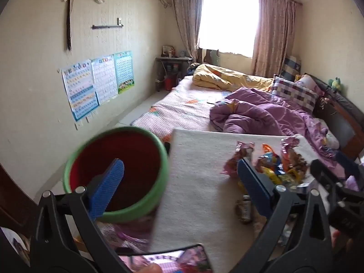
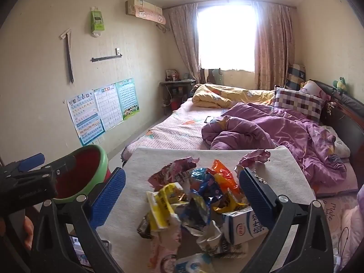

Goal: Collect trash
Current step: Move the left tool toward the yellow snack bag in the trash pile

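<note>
The trash pile of crumpled wrappers and a milk carton lies on the near right part of the grey mat. The right gripper is spread wide, and the pile sits between its blue fingers, with nothing held. The left gripper is wide too and holds nothing. The red bin with green rim is at the left edge of the mat, behind its left finger. The pile is to the right of this gripper.

Matt, felt-like grey cloth on the table top; glossy crinkled foil and plastic wrappers heaped there; beside them, printed milk carton of smooth card; left, smooth plastic bin.
</note>
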A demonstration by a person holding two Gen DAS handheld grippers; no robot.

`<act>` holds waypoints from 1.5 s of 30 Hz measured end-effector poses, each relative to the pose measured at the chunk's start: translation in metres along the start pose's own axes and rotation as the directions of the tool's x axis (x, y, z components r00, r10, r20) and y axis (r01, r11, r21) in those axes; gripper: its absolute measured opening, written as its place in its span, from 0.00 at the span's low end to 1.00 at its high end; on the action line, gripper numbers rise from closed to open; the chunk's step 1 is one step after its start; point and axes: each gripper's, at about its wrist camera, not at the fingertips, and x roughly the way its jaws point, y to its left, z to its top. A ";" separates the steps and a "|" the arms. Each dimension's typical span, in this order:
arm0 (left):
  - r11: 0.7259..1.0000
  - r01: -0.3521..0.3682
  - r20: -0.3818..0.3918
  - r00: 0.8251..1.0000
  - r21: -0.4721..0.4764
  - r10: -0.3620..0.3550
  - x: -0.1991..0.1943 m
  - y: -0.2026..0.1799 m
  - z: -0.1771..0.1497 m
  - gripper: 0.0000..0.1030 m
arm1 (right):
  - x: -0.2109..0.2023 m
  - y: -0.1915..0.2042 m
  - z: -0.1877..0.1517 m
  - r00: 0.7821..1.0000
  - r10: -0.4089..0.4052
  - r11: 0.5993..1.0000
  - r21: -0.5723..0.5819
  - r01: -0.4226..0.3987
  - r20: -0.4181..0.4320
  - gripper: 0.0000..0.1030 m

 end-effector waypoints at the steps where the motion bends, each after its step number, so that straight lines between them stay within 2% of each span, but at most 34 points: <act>1: 1.000 -0.014 0.008 1.000 0.017 0.014 0.001 0.005 0.001 0.95 | -0.001 0.004 0.000 1.000 -0.004 1.000 0.003 0.004 0.003 0.93; 7: 0.998 -0.051 0.025 0.998 0.045 0.049 0.006 0.044 0.003 0.95 | -0.004 0.025 -0.007 0.999 -0.048 0.999 0.017 0.048 -0.008 0.93; 10: 0.998 -0.046 0.026 0.999 0.044 0.045 0.008 0.055 0.003 0.95 | -0.006 0.034 -0.009 0.998 -0.066 0.998 0.021 0.066 -0.008 0.93; 18: 0.999 -0.029 0.013 1.000 0.027 0.028 0.015 0.066 0.011 0.95 | -0.013 0.043 -0.006 0.997 -0.072 0.997 0.029 0.072 0.017 0.93; 23: 1.000 -0.030 0.009 1.000 -0.005 0.030 0.011 0.069 0.010 0.95 | -0.009 0.036 -0.007 0.999 -0.051 0.998 0.040 0.050 0.013 0.93; 31: 0.994 -0.084 0.022 0.996 -0.069 0.086 0.001 0.046 0.005 0.95 | -0.001 0.008 -0.004 0.999 0.049 0.999 0.006 -0.049 0.003 0.93; 36: 0.986 -0.018 -0.023 1.000 -0.166 0.014 -0.005 0.029 0.000 0.95 | 0.008 -0.013 -0.001 0.989 0.147 0.989 -0.027 -0.148 -0.030 0.93; 41: 0.980 -0.125 -0.023 0.992 -0.158 0.123 -0.016 0.002 -0.004 0.95 | 0.011 -0.030 -0.002 0.973 0.220 0.973 -0.059 -0.224 -0.065 0.93; 45: 0.971 -0.163 -0.034 0.987 -0.172 0.160 -0.023 -0.013 -0.007 0.95 | 0.010 -0.044 -0.002 0.959 0.272 0.960 -0.053 -0.277 -0.078 0.93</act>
